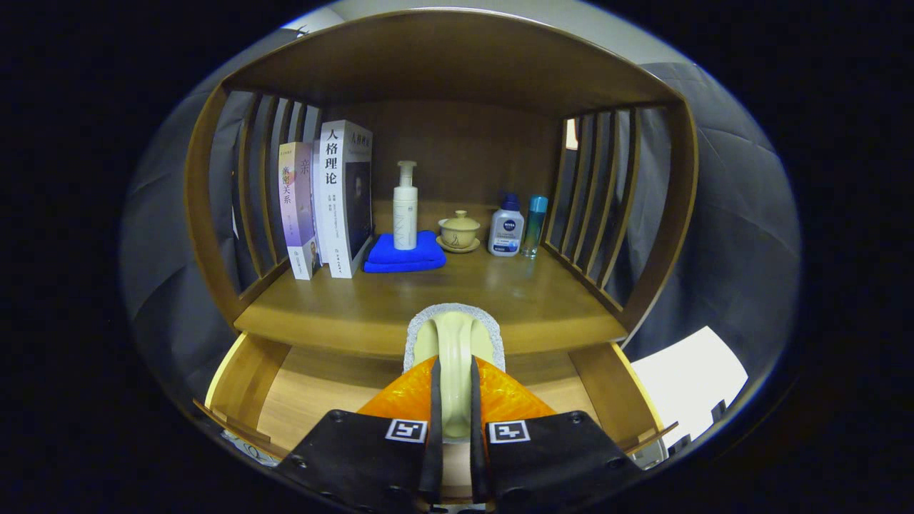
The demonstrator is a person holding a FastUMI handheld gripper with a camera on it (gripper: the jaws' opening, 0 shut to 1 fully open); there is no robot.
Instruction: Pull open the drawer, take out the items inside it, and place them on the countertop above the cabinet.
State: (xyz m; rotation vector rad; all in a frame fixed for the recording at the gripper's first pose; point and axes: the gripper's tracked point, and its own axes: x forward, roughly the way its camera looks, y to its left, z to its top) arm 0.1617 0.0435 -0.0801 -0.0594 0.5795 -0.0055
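My gripper [455, 375] is shut on a pale cream handle of a cleaning brush [455, 332] with a grey scrubbing rim. The brush stands upright between my fingers. I hold it above the pulled-out wooden drawer [243, 378], and its top reaches up in front of the front edge of the countertop [343, 310]. The part of the drawer floor that shows, to either side of my fingers, is bare light wood; the middle is hidden behind the gripper.
At the back of the countertop stand two books [332, 200], a white pump bottle [405, 207] on a folded blue cloth [405, 255], a lidded teacup [458, 232], a white-and-blue bottle [505, 228] and a teal bottle [533, 225]. Slatted side walls and a top board enclose the countertop.
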